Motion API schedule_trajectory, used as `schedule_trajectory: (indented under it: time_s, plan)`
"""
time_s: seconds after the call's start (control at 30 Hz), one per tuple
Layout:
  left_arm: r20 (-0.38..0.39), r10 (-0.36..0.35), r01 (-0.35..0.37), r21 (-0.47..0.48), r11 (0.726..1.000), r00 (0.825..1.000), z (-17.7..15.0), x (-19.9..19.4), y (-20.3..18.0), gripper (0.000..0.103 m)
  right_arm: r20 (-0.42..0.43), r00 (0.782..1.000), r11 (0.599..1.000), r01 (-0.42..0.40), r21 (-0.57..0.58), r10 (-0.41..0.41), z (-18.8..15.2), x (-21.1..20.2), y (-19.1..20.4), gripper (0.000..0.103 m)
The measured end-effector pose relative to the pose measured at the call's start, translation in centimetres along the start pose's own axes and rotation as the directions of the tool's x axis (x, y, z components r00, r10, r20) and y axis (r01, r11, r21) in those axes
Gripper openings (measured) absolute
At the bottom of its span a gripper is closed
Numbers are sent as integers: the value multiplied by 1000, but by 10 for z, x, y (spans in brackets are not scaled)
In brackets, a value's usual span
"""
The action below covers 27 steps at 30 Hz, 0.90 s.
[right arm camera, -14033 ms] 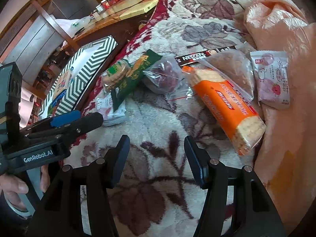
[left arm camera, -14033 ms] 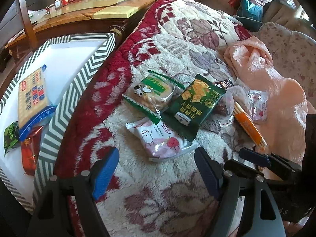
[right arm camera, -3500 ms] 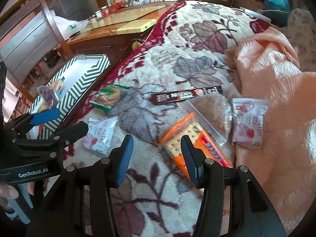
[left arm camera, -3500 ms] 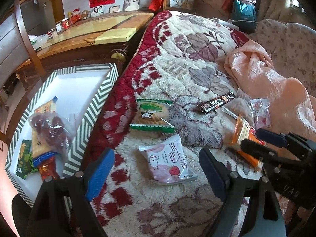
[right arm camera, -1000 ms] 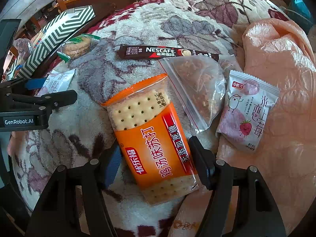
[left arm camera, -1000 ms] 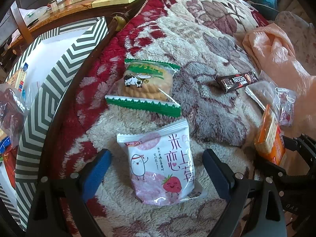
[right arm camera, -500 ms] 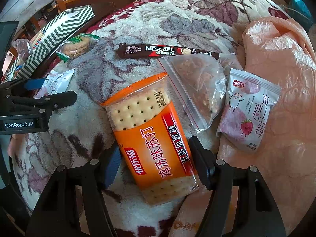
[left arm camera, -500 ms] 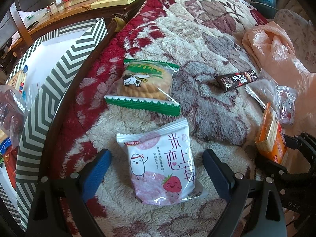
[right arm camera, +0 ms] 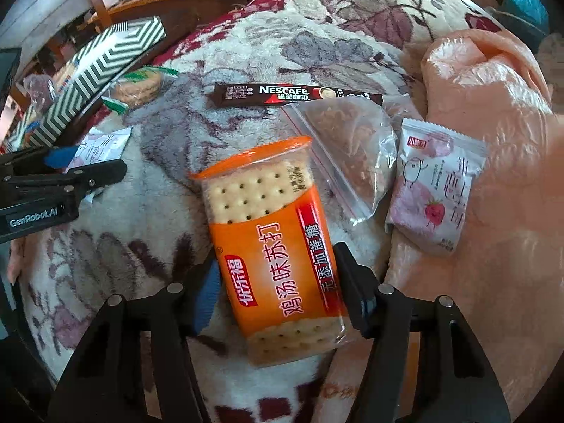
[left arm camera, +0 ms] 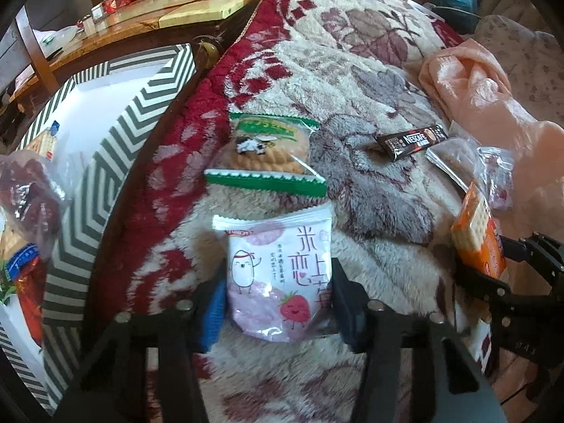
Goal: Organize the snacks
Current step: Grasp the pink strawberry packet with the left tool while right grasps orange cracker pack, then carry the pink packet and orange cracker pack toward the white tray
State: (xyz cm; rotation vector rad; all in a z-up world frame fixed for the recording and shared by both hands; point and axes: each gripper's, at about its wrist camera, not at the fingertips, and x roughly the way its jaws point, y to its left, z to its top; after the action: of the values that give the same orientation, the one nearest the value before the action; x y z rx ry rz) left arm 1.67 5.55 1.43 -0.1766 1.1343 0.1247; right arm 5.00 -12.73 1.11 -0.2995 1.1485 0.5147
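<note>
Left wrist view: the left tongs [left arm camera: 278, 299] are pinching a pink packet [left arm camera: 278, 278] on the blanket [left arm camera: 370, 70], cookies [left arm camera: 268, 151] lying at its 12 o'clock. Right tongs [right arm camera: 278, 282] are clamping the orange crackers [right arm camera: 271, 243]; a Nescafe stick [right arm camera: 296, 95] is lying at their 12 o'clock.

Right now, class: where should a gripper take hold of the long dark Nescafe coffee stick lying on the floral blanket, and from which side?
Grip the dark Nescafe coffee stick across its narrow width near the middle, coming straight down from above. It lies flat and thin on the floral blanket; its right end touches the clear zip bag, so keep left of that.
</note>
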Motion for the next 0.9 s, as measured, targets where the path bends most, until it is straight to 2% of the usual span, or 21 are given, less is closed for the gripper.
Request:
schedule_trajectory:
  time_s: [0.07,0.3,0.6,0.9]
  plan:
    - [-5,-20,20,-9,1000,1000,-4,-3,8,54,6,1000,1000,-15,17,15,-4,-3,2,57]
    - [30,-17,17,-9,1000,999,-17,-28,24,54,32,995,995,-92,40,90,-14,-11,21,55]
    - [85,27,-29,22,999,996,-21,-47,20,54,60,989,989,-136,49,134,-10,-21,40,55]
    - [137,74,-77,21,997,988,-19,-63,27,54,86,986,990,-141,-10,142,8,-34,66,55]
